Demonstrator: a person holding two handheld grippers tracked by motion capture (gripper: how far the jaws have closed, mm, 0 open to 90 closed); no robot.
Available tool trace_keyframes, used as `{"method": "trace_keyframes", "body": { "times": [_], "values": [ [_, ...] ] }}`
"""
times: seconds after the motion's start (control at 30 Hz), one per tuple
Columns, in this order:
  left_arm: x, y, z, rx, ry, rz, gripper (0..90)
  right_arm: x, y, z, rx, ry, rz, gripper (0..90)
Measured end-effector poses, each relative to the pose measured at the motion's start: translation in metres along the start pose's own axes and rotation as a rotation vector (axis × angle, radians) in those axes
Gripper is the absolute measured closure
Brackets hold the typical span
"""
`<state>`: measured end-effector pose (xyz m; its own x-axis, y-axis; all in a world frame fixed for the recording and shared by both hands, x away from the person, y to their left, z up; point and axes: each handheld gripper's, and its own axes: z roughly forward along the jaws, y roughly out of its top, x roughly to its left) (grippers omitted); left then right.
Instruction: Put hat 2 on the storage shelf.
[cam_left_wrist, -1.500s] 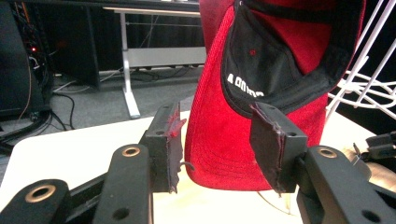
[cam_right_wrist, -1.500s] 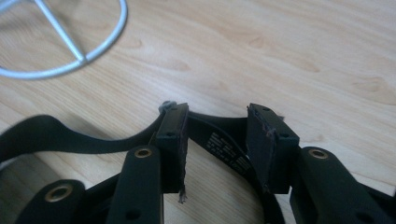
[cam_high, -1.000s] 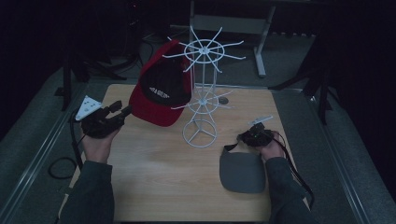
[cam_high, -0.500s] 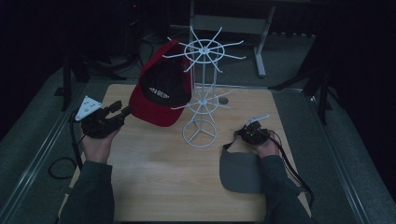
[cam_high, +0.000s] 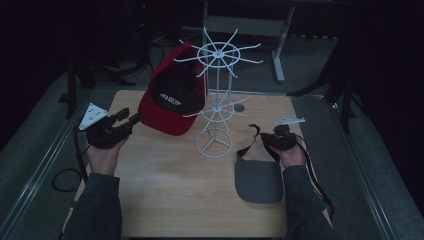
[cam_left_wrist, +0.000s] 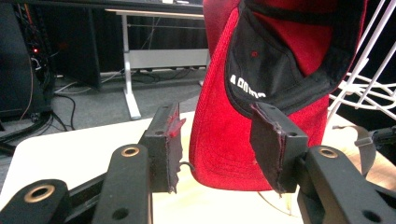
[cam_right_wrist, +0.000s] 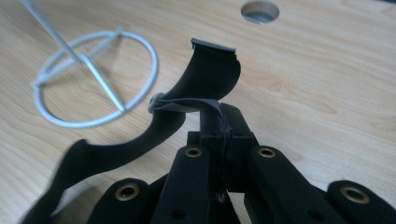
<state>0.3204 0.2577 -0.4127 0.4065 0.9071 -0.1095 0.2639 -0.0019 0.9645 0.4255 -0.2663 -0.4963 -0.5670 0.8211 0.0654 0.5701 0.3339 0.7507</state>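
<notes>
The right gripper (cam_right_wrist: 223, 135) has just been closing; its jaws are now pinched tight on the black strap (cam_right_wrist: 205, 84) of the grey visor (cam_high: 258, 180), which lies flat on the table (cam_high: 165, 195) just below that hand. The strap arches up ahead of the jaws. The left gripper (cam_left_wrist: 219, 140) stands open, its pads apart, with the brim of the red cap (cam_left_wrist: 224, 140) between them. The cap hangs on the white wire rack (cam_high: 217, 100) just ahead.
</notes>
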Motion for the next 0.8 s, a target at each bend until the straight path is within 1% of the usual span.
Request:
{"method": "trace_keyframes", "body": {
  "times": [0.1, 0.23, 0.4, 0.47, 0.67, 0.8],
  "values": [
    [-0.001, 0.000, 0.001, -0.001, -0.003, -0.001, 54.0, 0.000, 0.003, -0.008, -0.037, 0.021, 0.017, 89.2],
    [-0.002, 0.000, 0.001, -0.003, -0.005, 0.000, 53.9, 0.002, 0.008, -0.019, -0.075, 0.026, 0.019, 89.2],
    [-0.002, 0.001, 0.001, -0.003, -0.005, 0.001, 53.9, 0.004, 0.016, -0.033, -0.132, 0.026, 0.011, 89.2],
    [-0.003, 0.001, 0.001, -0.003, -0.007, 0.004, 53.9, 0.004, 0.019, -0.038, -0.155, 0.033, 0.012, 89.2],
    [-0.003, 0.001, 0.002, -0.003, -0.009, 0.001, 53.9, 0.007, 0.027, -0.055, -0.224, 0.073, 0.029, 89.2],
    [-0.003, 0.001, 0.001, -0.004, -0.009, 0.002, 53.9, 0.011, 0.033, -0.067, -0.260, 0.089, 0.026, 89.2]
  ]
}}
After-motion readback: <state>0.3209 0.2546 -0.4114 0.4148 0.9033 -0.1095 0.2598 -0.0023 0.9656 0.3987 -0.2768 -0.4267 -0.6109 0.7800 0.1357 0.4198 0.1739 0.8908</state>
